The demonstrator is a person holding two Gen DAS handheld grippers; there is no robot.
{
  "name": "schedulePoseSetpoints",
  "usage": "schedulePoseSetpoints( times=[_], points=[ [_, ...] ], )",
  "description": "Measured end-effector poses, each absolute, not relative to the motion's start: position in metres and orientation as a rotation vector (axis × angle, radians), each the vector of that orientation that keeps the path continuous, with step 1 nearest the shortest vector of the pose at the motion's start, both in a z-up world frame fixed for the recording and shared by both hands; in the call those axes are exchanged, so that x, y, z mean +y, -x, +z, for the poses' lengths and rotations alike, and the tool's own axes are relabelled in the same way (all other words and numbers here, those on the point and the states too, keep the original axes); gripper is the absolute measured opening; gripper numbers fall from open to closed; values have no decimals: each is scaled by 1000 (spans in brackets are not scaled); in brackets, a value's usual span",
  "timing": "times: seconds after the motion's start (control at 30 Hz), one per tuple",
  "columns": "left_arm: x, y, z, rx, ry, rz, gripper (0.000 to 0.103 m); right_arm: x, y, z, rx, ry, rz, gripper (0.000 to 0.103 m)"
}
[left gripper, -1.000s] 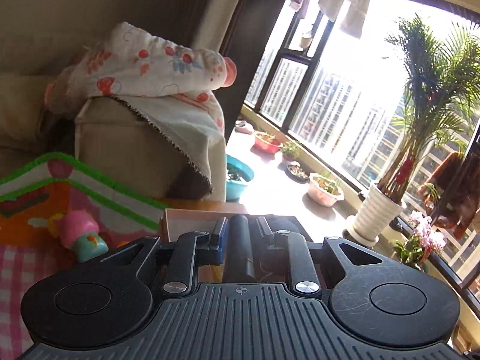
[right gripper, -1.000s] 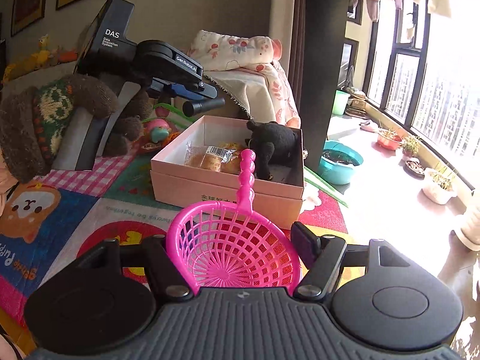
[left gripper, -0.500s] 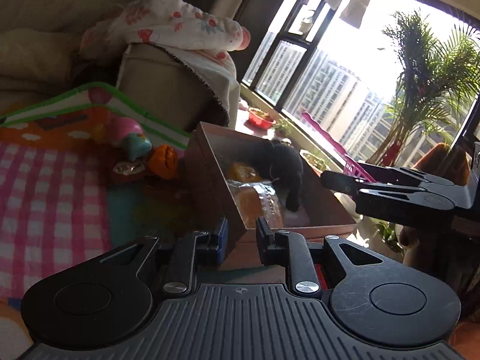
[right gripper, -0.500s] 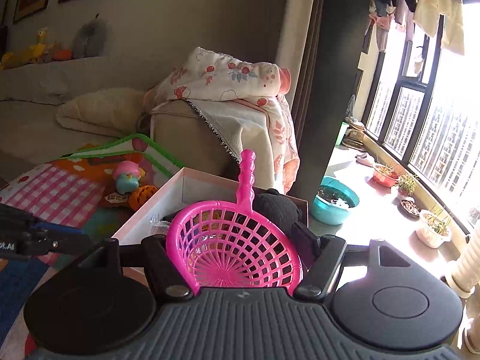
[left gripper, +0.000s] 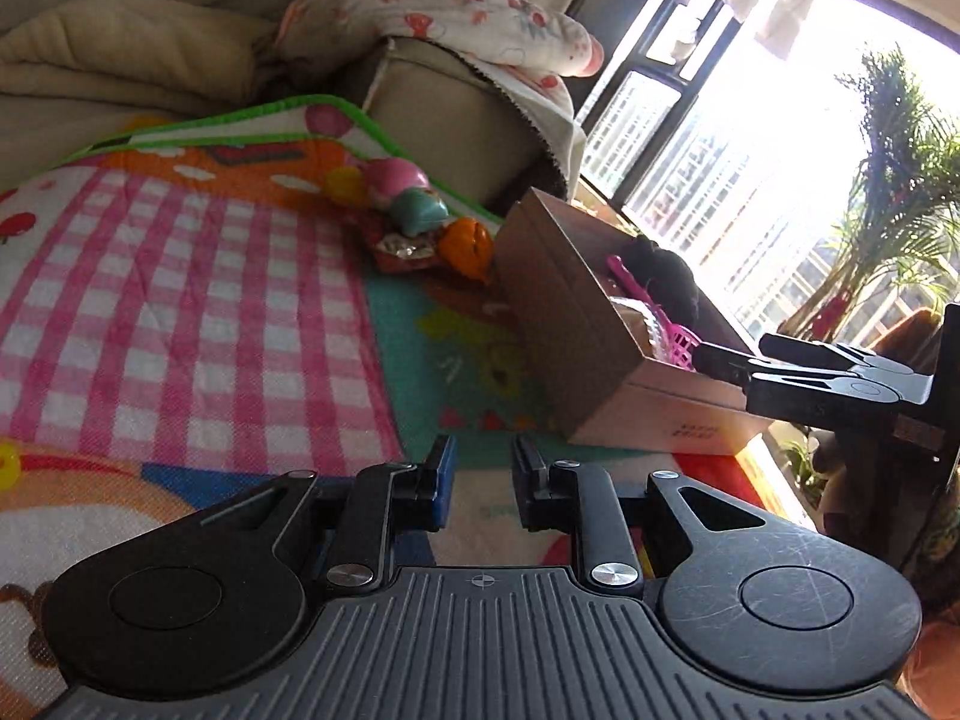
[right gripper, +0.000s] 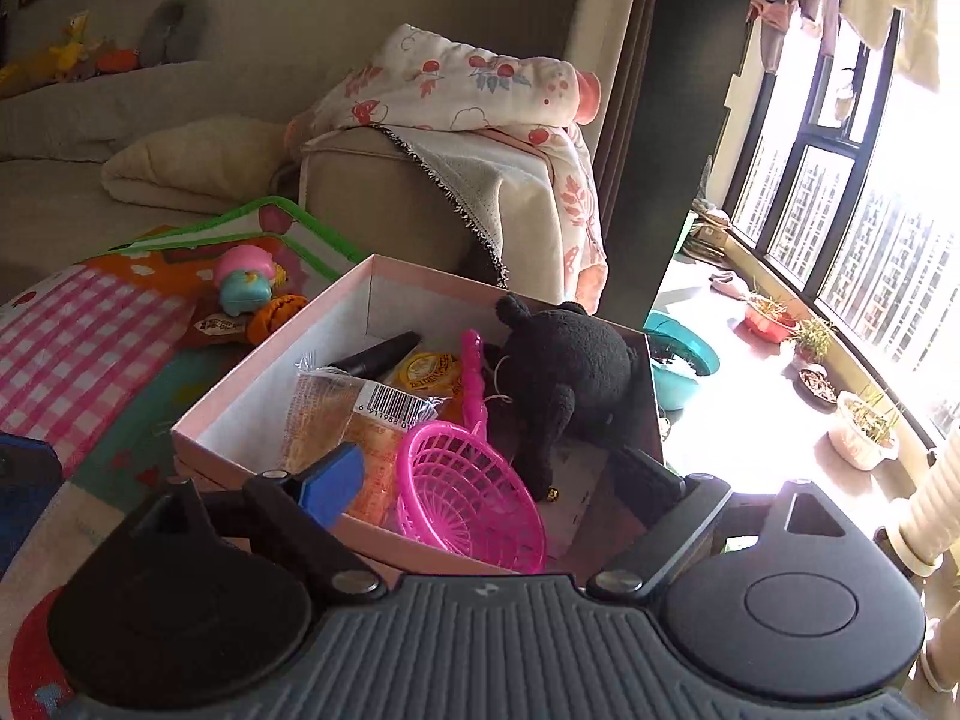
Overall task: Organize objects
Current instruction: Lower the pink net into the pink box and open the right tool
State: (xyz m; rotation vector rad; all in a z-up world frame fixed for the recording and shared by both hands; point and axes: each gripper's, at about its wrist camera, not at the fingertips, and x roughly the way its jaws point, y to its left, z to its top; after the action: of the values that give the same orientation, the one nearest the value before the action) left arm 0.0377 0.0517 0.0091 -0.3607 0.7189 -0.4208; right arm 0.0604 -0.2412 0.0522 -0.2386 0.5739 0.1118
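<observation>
An open pink cardboard box stands on the play mat. In it lie a black plush, a black marker, wrapped snacks and a pink plastic scoop. My right gripper hovers over the box's near edge. Its jaws are opening, and the scoop lies loose between them with no pad on it. My left gripper is low over the mat, short of the box. Its jaws stand a narrow gap apart with nothing between them. In the left wrist view the right gripper reaches into the box beside the scoop.
A pink and teal toy, an orange pumpkin toy and a snack wrapper lie on the checked mat left of the box. A sofa arm with a draped floral blanket rises behind. Potted plants line the window.
The right jaws spread and let go of the pink scoop, which now lies in the box. The black marker left the left jaws; the left gripper then drew back from the box.
</observation>
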Motion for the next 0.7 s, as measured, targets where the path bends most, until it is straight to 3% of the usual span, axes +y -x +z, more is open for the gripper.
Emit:
schedulePoseSetpoints(
  times=[0.3,0.53,0.7],
  points=[
    [41,-50,10,704,320,-394,23,-228,-5,50,533,196,156,103],
    [21,-99,43,554,112,-338,23,-190,16,22,527,146,241,103],
    [1,-152,57,574,87,-380,23,-185,20,16,517,119,264,103]
  ],
)
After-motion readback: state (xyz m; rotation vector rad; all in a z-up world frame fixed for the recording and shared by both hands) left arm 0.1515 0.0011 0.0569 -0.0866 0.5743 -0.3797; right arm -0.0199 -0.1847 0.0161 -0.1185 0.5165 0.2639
